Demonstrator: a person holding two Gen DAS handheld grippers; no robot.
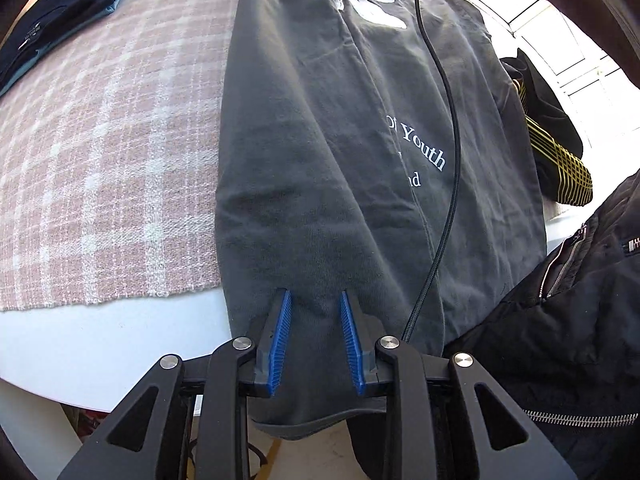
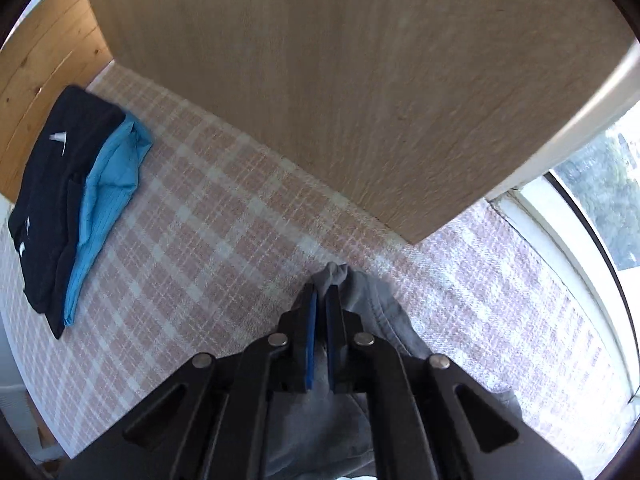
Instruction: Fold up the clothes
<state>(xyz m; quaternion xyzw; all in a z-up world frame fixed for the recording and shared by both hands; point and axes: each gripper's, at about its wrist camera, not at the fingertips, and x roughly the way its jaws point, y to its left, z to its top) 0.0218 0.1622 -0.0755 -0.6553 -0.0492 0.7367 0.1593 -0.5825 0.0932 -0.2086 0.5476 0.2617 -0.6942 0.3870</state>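
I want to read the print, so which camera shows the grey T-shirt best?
The left wrist view: the grey T-shirt fills it, white lettering visible. The right wrist view shows only a bunched grey edge pinched in the right gripper.

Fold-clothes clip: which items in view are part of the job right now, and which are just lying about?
In the job:
- grey T-shirt, on the plaid cloth
- left gripper, open over its hem
- right gripper, shut on grey fabric

Lying about:
- navy and blue folded stack
- black-and-yellow garment
- black cable
- black jacket
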